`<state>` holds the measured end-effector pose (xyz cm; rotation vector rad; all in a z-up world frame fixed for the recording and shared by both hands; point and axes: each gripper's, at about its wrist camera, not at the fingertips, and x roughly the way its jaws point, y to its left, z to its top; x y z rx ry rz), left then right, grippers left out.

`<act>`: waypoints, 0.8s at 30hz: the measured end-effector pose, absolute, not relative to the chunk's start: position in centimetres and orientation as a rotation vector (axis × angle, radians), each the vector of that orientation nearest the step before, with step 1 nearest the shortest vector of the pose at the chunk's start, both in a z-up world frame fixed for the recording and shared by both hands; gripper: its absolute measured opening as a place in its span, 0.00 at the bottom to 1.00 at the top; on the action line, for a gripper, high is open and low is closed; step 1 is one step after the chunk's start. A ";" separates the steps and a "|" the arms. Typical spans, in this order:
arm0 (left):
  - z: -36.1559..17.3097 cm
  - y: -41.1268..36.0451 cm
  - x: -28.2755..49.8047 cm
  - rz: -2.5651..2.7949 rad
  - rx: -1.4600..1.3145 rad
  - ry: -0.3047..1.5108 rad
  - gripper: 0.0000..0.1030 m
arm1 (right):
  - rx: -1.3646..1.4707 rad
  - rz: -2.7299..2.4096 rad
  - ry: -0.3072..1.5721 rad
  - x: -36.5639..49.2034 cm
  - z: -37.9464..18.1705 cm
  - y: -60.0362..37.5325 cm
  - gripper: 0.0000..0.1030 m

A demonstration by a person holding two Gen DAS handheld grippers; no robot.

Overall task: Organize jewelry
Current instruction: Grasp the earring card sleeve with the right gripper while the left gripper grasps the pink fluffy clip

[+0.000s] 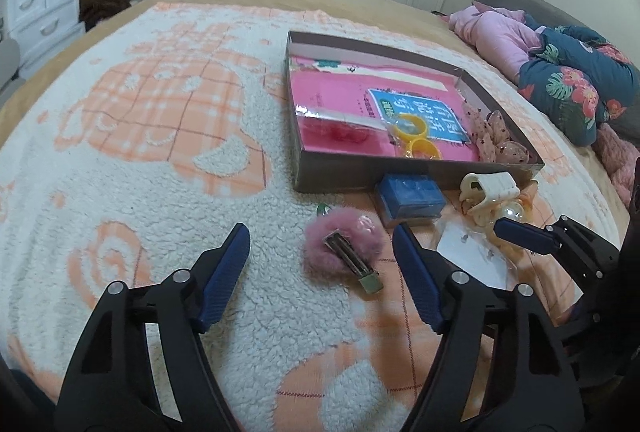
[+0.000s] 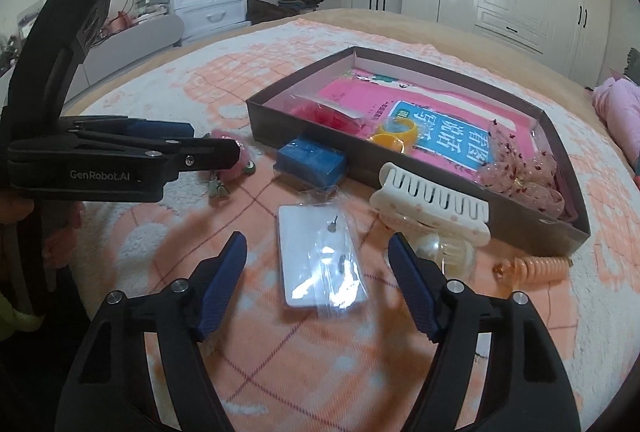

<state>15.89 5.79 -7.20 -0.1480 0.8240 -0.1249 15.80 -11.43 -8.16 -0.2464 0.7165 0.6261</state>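
A shallow dark box [image 1: 340, 173] [image 2: 312, 141] lies on the bed, holding a pink book, yellow bangles [image 1: 416, 139] [image 2: 394, 133], a red item in a bag and a pink scrunchie [image 2: 520, 171]. My left gripper [image 1: 320, 244] is open, its fingers either side of a pink fluffy hair clip [image 1: 344, 244]. My right gripper [image 2: 318, 256] is open over a white earring card in a clear bag [image 2: 320, 260]. A blue box [image 1: 410, 195] [image 2: 312, 161] and a cream claw clip [image 1: 488, 191] [image 2: 432, 207] lie in front of the dark box.
A peach coil hair tie [image 2: 536, 266] lies right of the claw clip. Folded clothes [image 1: 560, 71] sit at the bed's right side. The left gripper's body [image 2: 100, 155] fills the left of the right wrist view. White wardrobes stand behind.
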 end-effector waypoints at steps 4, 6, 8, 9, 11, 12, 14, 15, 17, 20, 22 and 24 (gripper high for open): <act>-7.5 5.9 16.2 -0.131 -0.161 0.838 0.55 | -0.257 0.629 0.721 16.2 -8.6 -11.0 0.58; -7.7 5.9 16.4 -0.136 -0.167 0.844 0.54 | -0.265 0.636 0.743 16.3 -9.0 -10.8 0.51; -7.8 5.7 16.5 -0.141 -0.165 0.847 0.50 | -0.270 0.637 0.751 16.3 -9.5 -10.6 0.43; -7.8 5.6 16.6 -0.143 -0.162 0.848 0.50 | -0.265 0.646 0.749 16.2 -9.5 -10.7 0.40; -7.9 5.5 16.7 -0.148 -0.159 0.850 0.48 | -0.249 0.655 0.750 16.0 -9.5 -11.0 0.37; -8.0 5.4 16.8 -0.150 -0.157 0.851 0.47 | -0.241 0.660 0.753 15.9 -9.4 -11.2 0.37; -8.1 5.2 16.9 -0.153 -0.148 0.855 0.42 | -0.222 0.667 0.759 15.7 -9.3 -11.6 0.36; -8.2 5.0 16.9 -0.154 -0.142 0.857 0.38 | -0.214 0.669 0.762 15.6 -9.2 -11.9 0.36; -8.2 4.8 17.0 -0.155 -0.129 0.861 0.31 | -0.201 0.672 0.764 15.2 -9.0 -12.5 0.36; -8.3 4.4 17.0 -0.165 -0.117 0.866 0.25 | -0.190 0.670 0.764 14.6 -8.8 -13.2 0.36; -8.2 4.2 16.9 -0.165 -0.105 0.864 0.22 | -0.182 0.668 0.763 14.3 -8.6 -13.6 0.36; -8.1 4.2 16.8 -0.161 -0.104 0.853 0.21 | -0.172 0.665 0.759 14.0 -8.2 -14.2 0.36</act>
